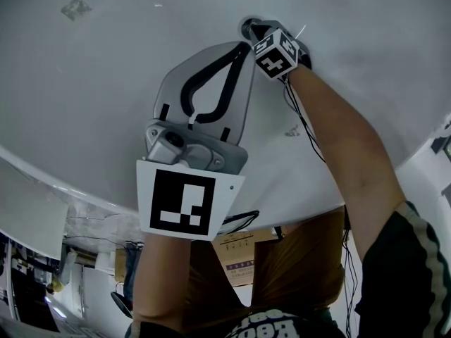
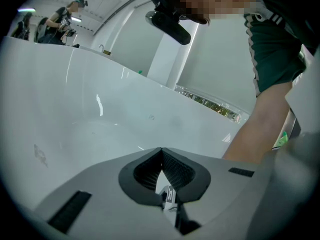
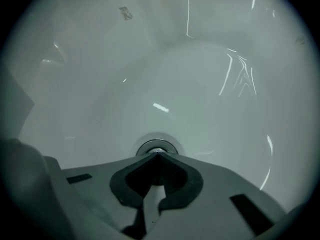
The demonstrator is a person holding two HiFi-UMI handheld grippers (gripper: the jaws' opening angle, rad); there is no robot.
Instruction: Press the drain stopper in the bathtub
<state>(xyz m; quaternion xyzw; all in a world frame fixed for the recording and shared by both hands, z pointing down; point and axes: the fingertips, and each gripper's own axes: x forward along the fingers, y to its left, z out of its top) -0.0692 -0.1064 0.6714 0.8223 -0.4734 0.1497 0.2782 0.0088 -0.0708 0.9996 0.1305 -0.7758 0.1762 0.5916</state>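
1. White tub [image 1: 106,83] fills every view, and its glossy, curved floor is all we have to work on.
2. Our stopper [image 3: 156,146], a chrome cap in a metal ring, sits in the lowest dip of that floor, at the end far from us.
3. Our right gripper [image 3: 157,154] points steeply down at it, jaws pressed together with nothing between them. Their joined tip lies over the cap's near edge. We cannot tell whether it bears on the metal or hangs just above it.
4. Our left gripper [image 2: 161,150] hovers over the floor nearer to us, jaws likewise closed and empty. In the head view its tip comes close beside the right one.
5. Thin cables [image 1: 304,122] trail along the right forearm, above the floor.
6. We judge these to be the risks:
   - The tip meets the cap near its edge rather than its middle, so a push may slide off the smooth chrome and leave the stopper unlatched.
   - A slip would drive the hard tip onto the glossy floor and could mark it.
   - The left gripper is so near that it could knock the right one off line.
   - A tilted push could rock the cap instead of sinking it.
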